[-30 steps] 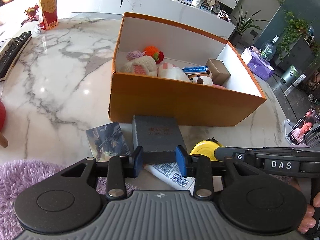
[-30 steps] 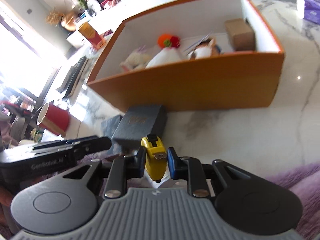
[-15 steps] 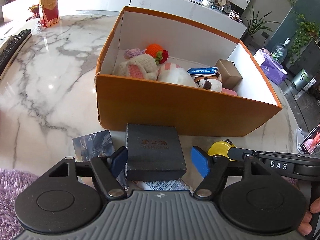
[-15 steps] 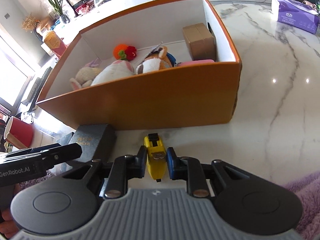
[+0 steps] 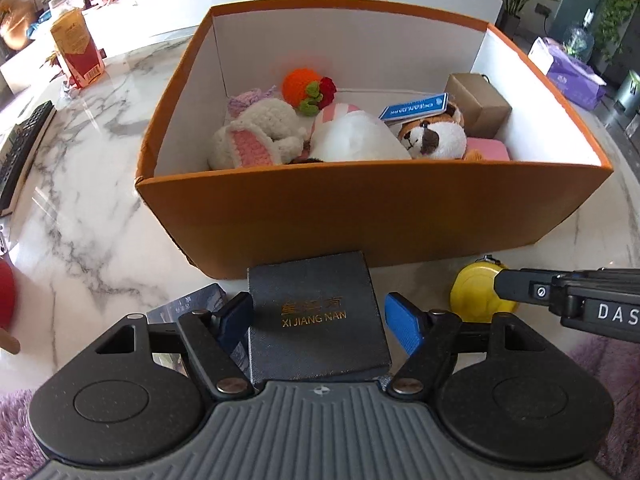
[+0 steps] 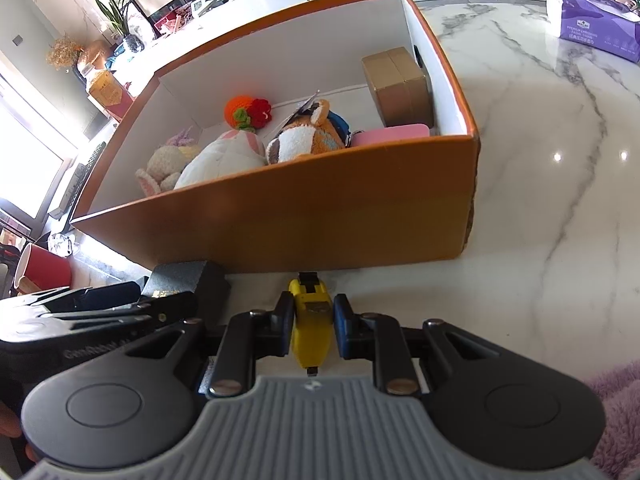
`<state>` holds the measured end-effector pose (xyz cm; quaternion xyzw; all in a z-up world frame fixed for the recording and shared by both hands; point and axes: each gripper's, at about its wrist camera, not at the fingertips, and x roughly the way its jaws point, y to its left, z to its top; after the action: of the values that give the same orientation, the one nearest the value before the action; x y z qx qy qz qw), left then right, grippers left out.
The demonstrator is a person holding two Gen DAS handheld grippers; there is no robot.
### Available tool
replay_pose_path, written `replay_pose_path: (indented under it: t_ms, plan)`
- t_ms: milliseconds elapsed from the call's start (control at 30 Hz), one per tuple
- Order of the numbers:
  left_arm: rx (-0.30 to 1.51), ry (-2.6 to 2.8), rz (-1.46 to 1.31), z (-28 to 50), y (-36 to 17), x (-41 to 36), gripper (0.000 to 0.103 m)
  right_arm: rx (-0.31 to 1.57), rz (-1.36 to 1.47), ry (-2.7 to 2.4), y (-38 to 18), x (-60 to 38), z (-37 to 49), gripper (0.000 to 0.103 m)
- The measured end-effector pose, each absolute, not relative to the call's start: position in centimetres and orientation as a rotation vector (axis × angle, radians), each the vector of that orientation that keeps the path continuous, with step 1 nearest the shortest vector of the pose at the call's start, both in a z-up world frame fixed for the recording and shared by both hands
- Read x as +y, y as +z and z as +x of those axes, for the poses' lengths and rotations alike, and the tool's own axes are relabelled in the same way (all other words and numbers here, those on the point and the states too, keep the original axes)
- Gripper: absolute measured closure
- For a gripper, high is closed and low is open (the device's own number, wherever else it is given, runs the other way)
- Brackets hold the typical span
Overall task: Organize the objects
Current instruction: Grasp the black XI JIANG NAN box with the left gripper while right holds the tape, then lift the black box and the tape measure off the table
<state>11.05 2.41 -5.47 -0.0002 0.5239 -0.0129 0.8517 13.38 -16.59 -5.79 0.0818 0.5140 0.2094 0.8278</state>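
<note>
An orange box [image 5: 372, 208] [image 6: 304, 216] on the marble table holds plush toys [image 5: 264, 136], a small brown carton [image 5: 478, 104] and a pink item. A dark grey case marked XI JIANG NAN [image 5: 316, 316] lies in front of the box, between the spread fingers of my left gripper [image 5: 320, 316]; the left pad looks close to its side and the right pad stands apart. My right gripper [image 6: 310, 324] is shut on a yellow tape measure [image 6: 311, 320], also seen in the left wrist view [image 5: 476, 296], just in front of the box wall.
A card [image 5: 192, 308] lies left of the grey case. A red cup [image 6: 44, 268], a keyboard [image 5: 20, 152] and a juice carton [image 5: 76, 48] stand to the left. A purple tissue pack [image 6: 592, 24] is at far right. A purple fluffy mat [image 6: 616, 412] lies nearest me.
My left gripper opened from around the grey case and moved forward, closer to the box. My right gripper carried the tape measure nearer the box wall.
</note>
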Motion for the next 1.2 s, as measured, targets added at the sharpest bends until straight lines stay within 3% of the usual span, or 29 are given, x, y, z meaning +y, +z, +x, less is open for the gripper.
replay_pose_path:
  t_ms: [333,533,567,600,667,733,767,833,900,1200]
  plan:
    - [1.168,-0.03,0.029,12.0,-5.7,2.4,0.016,1.104,0.179,0.457,-5.8,-16.8,13.4,0.081]
    - [1.147,-0.043,0.003,11.5,-5.3,2.9,0.021,1.097,0.172,0.45,-5.5,-17.0,12.9,0.082]
    - [1.117,-0.079,-0.021,11.2,-4.8,2.9,0.049,1.094,0.173,0.45,-5.4,-17.1,12.8,0.082]
    - [1.099,-0.107,-0.043,10.9,-4.2,2.9,0.071,1.089,0.174,0.449,-5.2,-17.2,12.7,0.082]
    - [1.098,-0.109,-0.061,10.7,-3.6,2.7,0.081,1.079,0.174,0.447,-4.9,-17.5,12.5,0.082]
    - [1.107,-0.093,-0.055,10.6,-3.9,2.7,0.081,1.075,0.181,0.45,-4.7,-17.6,12.4,0.082]
    - [1.112,-0.083,-0.061,10.5,-4.1,2.9,0.08,1.074,0.186,0.453,-4.6,-17.7,12.3,0.082]
    - [1.1,-0.076,-0.095,10.2,-4.4,3.5,0.066,1.067,0.187,0.46,-4.3,-17.7,12.0,0.082]
    - [1.076,-0.069,-0.118,9.8,-4.1,3.9,0.025,1.063,0.184,0.458,-4.2,-17.8,11.8,0.082]
    - [1.13,0.002,-0.092,10.9,-5.2,4.2,0.014,1.074,0.177,0.501,-4.5,-16.5,11.9,0.082]
